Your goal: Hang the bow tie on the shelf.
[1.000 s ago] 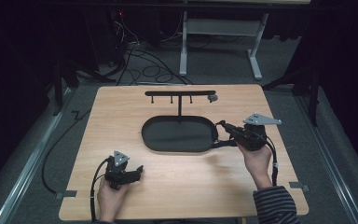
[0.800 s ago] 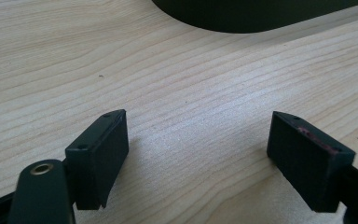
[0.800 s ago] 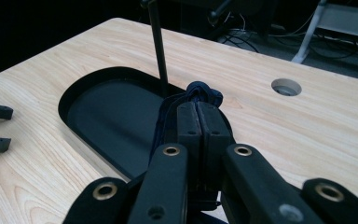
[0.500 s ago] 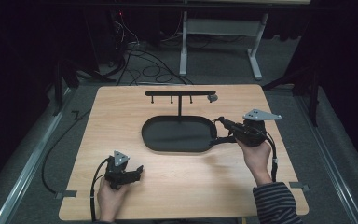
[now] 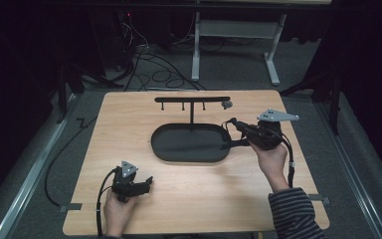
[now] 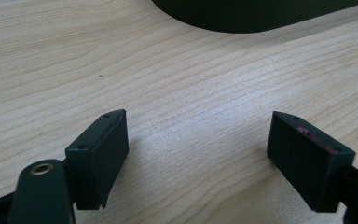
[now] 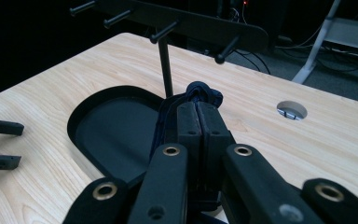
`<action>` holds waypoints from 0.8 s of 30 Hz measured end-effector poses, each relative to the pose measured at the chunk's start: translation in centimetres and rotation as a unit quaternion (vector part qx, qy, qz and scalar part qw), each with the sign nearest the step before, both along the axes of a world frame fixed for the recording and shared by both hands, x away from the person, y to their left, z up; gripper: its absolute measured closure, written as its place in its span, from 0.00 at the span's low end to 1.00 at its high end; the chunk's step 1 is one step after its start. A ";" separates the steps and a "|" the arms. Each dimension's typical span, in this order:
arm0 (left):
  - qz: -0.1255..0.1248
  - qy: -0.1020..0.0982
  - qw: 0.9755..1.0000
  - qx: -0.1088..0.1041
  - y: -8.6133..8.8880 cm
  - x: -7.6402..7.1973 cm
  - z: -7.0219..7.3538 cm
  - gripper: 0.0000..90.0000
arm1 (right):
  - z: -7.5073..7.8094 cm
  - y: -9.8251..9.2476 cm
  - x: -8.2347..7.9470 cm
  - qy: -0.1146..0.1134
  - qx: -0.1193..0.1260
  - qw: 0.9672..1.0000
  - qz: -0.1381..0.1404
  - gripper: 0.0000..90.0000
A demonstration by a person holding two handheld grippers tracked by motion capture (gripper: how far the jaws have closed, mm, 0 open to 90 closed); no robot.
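High view: right gripper (image 5: 230,122) clamped on dark strap (image 5: 235,144) at oval tray's (image 5: 189,157) 3 o'clock edge; peg rack (image 5: 193,99) toward 11 o'clock.

Left gripper view: jaws apart, resting on table (image 6: 168,84).

Right gripper view: strap (image 7: 200,91) pinched, nearest peg (image 7: 227,49) at 12 o'clock.

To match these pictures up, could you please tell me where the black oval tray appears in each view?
High view: the black oval tray lies mid-table.
Left gripper view: at the top edge, right of middle.
Right gripper view: left of middle.
Shared landmark: the peg rack post, standing at the tray's far edge in the high and right gripper views.
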State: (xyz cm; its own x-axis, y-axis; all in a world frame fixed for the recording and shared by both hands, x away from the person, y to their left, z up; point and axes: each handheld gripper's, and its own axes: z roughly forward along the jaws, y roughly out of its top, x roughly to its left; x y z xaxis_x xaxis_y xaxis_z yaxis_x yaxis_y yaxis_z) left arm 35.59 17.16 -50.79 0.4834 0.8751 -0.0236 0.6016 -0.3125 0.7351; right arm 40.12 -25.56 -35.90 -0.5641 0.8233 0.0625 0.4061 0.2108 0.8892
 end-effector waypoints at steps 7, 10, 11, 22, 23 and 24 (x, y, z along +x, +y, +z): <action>0.000 0.000 1.000 -0.001 0.0 0.0 0.0 0.23 | 0.7 0.6 1.0 -0.004 0.002 1.000 0.004 1.00; 0.000 0.000 1.000 -0.001 0.0 0.0 0.0 0.23 | 1.0 0.8 1.2 -0.007 0.006 1.000 0.006 1.00; 0.000 0.000 1.000 -0.001 0.0 0.0 0.0 0.23 | 1.0 0.8 1.2 -0.007 0.006 1.000 0.006 1.00; 0.000 0.001 1.000 -0.003 0.1 0.0 0.0 0.23 | 1.8 1.3 2.7 -0.007 0.011 1.000 0.002 1.00; 0.000 0.001 1.000 -0.003 0.1 0.0 0.0 0.23 | 1.8 1.3 2.7 -0.007 0.011 1.000 0.002 1.00; 0.000 0.001 1.000 -0.003 0.1 0.0 0.0 0.23 | 1.9 1.4 3.0 -0.006 0.011 1.000 0.001 1.00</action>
State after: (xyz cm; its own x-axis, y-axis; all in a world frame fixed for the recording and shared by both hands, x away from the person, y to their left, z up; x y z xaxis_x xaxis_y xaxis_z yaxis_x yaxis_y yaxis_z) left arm 35.61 17.24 -50.77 0.4839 0.8746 -0.0309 0.6034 -0.3079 0.7356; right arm 43.08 -24.15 -33.97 -0.5662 0.8209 0.0740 0.3949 0.1913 0.8986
